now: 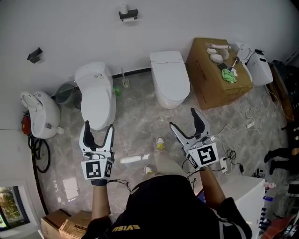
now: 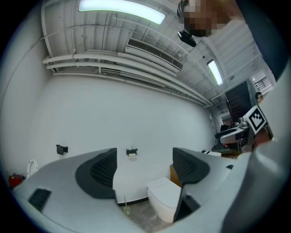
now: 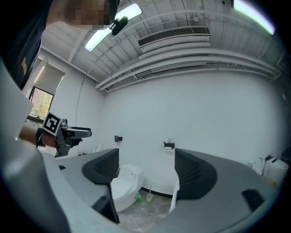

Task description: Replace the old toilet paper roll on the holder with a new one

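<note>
A black paper holder (image 1: 128, 14) is fixed high on the white wall, with a small white roll (image 1: 123, 8) on top of it. It also shows far off as the holder (image 2: 132, 152) in the left gripper view and the holder (image 3: 169, 145) in the right gripper view. My left gripper (image 1: 98, 126) is open and empty over the floor in front of the left toilet (image 1: 96, 93). My right gripper (image 1: 182, 117) is open and empty too, near the right toilet (image 1: 169, 77). Both point level at the wall, well short of the holder.
A second black bracket (image 1: 34, 54) hangs on the wall at the left. A cardboard box (image 1: 208, 81) with white rolls and a green cloth stands at the right. A white elongated object (image 1: 133, 159) lies on the floor by my feet. A toilet brush (image 1: 125, 81) stands between the toilets.
</note>
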Demonstrator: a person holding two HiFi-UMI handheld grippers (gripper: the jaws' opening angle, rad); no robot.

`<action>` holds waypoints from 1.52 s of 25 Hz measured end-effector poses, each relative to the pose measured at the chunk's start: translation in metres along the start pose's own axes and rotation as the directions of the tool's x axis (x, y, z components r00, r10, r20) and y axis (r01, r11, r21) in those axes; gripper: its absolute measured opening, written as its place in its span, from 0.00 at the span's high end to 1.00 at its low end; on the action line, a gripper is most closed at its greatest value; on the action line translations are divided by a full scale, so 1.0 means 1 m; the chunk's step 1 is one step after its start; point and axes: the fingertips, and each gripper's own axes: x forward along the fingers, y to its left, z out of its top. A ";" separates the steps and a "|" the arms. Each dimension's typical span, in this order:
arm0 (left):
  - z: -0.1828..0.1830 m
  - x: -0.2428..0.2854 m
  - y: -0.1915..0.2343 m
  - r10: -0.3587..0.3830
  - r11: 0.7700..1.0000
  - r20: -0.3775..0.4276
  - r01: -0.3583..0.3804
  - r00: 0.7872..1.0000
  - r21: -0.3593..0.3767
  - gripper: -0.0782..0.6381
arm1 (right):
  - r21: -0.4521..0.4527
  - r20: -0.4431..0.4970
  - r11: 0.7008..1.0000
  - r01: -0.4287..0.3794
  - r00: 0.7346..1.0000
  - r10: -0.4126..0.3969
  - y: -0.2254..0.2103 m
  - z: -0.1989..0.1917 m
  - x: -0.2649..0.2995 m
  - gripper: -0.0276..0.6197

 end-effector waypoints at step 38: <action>-0.063 0.450 0.094 0.039 0.999 -0.025 -0.039 0.999 0.016 0.36 | 0.173 0.076 0.971 -0.167 0.985 0.156 -0.253 -0.016 0.429 0.38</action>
